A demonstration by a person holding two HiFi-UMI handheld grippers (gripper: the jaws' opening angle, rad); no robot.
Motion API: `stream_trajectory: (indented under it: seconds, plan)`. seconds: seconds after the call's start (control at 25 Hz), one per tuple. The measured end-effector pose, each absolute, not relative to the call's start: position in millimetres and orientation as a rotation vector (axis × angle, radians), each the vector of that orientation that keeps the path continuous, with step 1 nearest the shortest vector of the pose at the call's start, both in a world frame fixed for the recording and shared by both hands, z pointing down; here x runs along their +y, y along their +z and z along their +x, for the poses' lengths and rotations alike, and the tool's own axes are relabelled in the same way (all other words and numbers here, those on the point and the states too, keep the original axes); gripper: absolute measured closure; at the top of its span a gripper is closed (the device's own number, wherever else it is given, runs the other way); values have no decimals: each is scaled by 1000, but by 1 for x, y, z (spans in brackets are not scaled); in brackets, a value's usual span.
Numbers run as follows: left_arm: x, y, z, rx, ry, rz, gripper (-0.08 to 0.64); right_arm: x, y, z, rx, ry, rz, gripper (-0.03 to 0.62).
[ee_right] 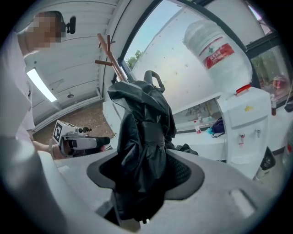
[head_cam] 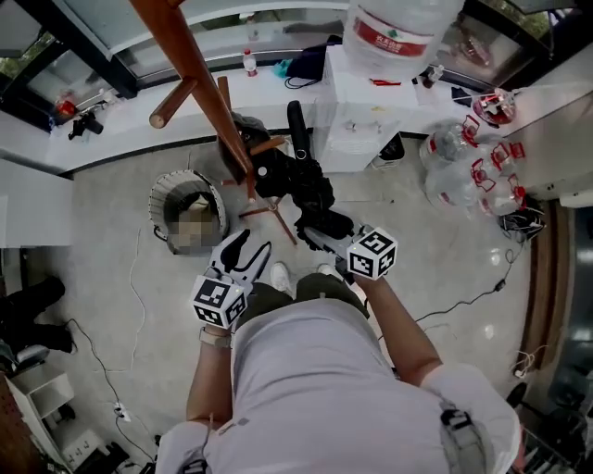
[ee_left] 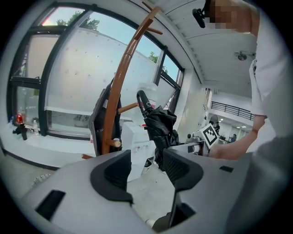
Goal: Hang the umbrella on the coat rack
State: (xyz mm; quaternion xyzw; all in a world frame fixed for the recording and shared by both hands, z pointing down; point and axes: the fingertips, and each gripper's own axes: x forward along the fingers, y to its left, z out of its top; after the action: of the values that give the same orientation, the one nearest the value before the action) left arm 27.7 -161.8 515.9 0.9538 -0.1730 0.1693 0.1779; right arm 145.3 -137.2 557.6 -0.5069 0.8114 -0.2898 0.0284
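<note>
My right gripper (ee_right: 142, 169) is shut on the folded black umbrella (ee_right: 142, 137), which stands upright with its hooked handle (ee_right: 154, 77) on top. In the head view the umbrella (head_cam: 310, 190) reaches from my right gripper (head_cam: 321, 233) toward the foot of the wooden coat rack (head_cam: 208, 88). The rack's pole and upper pegs (ee_right: 110, 52) rise just behind the umbrella. My left gripper (ee_left: 145, 167) is open with nothing between its fingers. It sits to the left of the umbrella (ee_left: 160, 125), pointing at the rack (ee_left: 120, 87). In the head view my left gripper (head_cam: 243, 252) is low, near the person's shoes.
A white water dispenser (head_cam: 361, 116) with a large bottle (head_cam: 394, 28) stands right of the rack. A round waste basket (head_cam: 190, 211) is left of the rack's foot. Several water jugs (head_cam: 463, 162) lie at the right. A dark bag (head_cam: 248, 130) hangs low on the rack.
</note>
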Motion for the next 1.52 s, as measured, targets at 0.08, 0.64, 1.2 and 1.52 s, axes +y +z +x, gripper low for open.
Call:
stream_trajectory:
  seconds: [0.08,0.64,1.2,1.52]
  plan:
    - [-155,519,29,-546,471,2672,345,-136,559,146,2543,-906,-1518,337]
    - [-129,525,33,-834,406,2572,345,-128,577,153,2694,-962,-1321,336]
    - [-113,529,37,-1024,356,2493,345,-134,585,173,2800,-876,-1327,336]
    - [-106,533,44,-1072,350,2469,345,-135,587,175,2859,-829,-1282,337]
